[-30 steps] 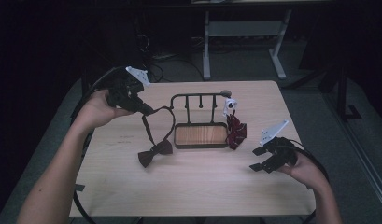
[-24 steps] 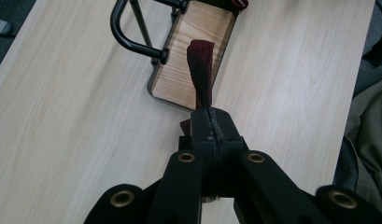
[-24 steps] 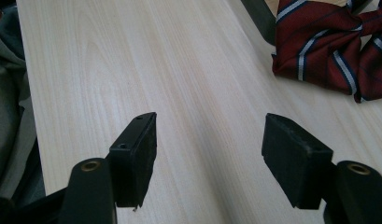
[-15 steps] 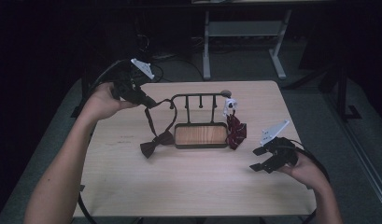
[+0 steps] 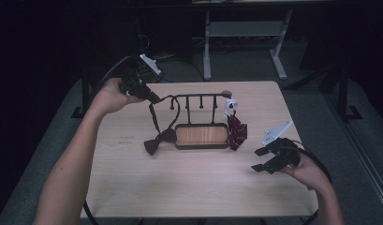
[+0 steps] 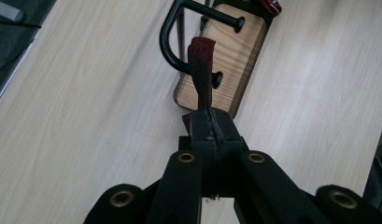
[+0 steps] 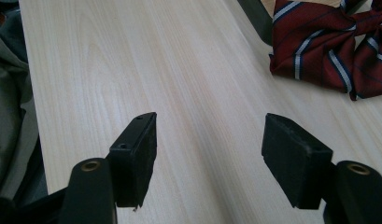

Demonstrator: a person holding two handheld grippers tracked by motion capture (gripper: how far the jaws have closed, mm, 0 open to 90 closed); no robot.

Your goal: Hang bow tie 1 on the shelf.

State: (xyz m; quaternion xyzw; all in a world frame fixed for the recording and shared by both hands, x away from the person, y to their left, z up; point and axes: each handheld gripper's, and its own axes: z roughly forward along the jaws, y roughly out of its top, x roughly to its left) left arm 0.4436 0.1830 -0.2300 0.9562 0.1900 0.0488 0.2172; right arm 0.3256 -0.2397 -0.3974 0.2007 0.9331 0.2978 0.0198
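High view: left gripper (image 5: 150,97) clamped on bow tie strap (image 5: 154,117) (rack (image 5: 201,136) at three o'clock), right gripper (image 5: 264,159) agape beside striped bow tie (image 5: 236,132).

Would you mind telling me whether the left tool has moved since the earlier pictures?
Yes. The left tool, shut on the dark bow tie's strap, has moved toward the table's far edge, away from the rack.

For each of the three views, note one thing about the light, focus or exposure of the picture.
High view: the room behind the table is nearly black, only the tabletop lit. Left gripper view: bright and even, the strap in the shut left hand-held gripper is sharp, its near arms soft. Right gripper view: the striped bow tie is clear, the pale wood slightly washed out.
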